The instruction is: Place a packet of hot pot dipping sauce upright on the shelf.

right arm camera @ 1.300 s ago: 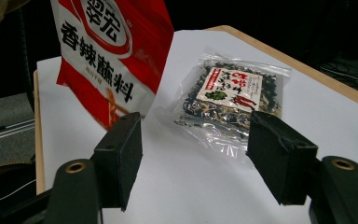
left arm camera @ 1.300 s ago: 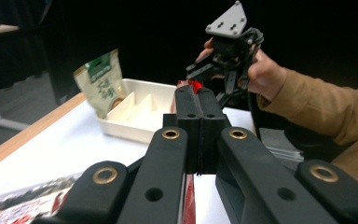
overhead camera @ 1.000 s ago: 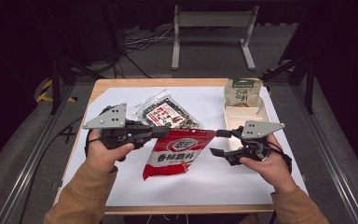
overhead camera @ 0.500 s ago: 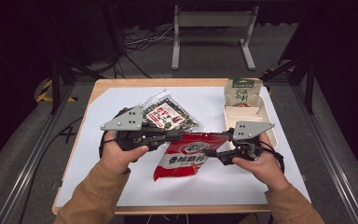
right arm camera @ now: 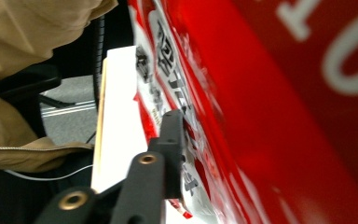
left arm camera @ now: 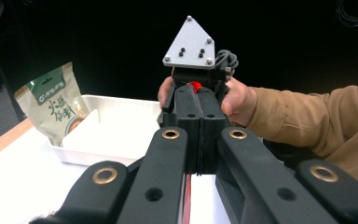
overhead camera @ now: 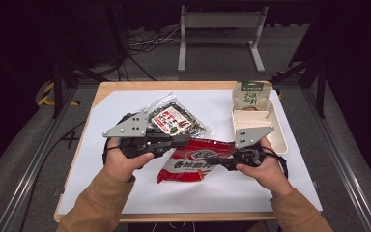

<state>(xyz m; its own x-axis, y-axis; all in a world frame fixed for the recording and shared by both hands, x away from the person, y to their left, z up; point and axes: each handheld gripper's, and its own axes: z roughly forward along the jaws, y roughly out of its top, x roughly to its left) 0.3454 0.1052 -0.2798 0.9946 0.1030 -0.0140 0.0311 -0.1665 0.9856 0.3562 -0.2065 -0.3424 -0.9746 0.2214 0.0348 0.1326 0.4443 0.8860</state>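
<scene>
Both grippers now meet over the red bag (overhead camera: 198,162) at table centre: left gripper (overhead camera: 183,141) clamps its top edge; right gripper (overhead camera: 211,162) has just been closing on its side. Placing it in the tray (overhead camera: 276,126) remains.

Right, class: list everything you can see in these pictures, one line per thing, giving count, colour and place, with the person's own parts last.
red packet: one, red with white print, front middle of the sheet, held between both grippers.
clear packet: one, transparent with dark contents and a red label, behind the red packet.
green pouch: one, green and beige, standing at the tray's far end.
tray: one, cream, right side of the table.
sheet: one, white, covering the tabletop.
table: one, light wood.
left gripper: one, black with grey plate, shut on the red packet's left edge.
right gripper: one, black with grey plate, jaws just closing on the red packet's right side.
sleeves: two, tan.
</scene>
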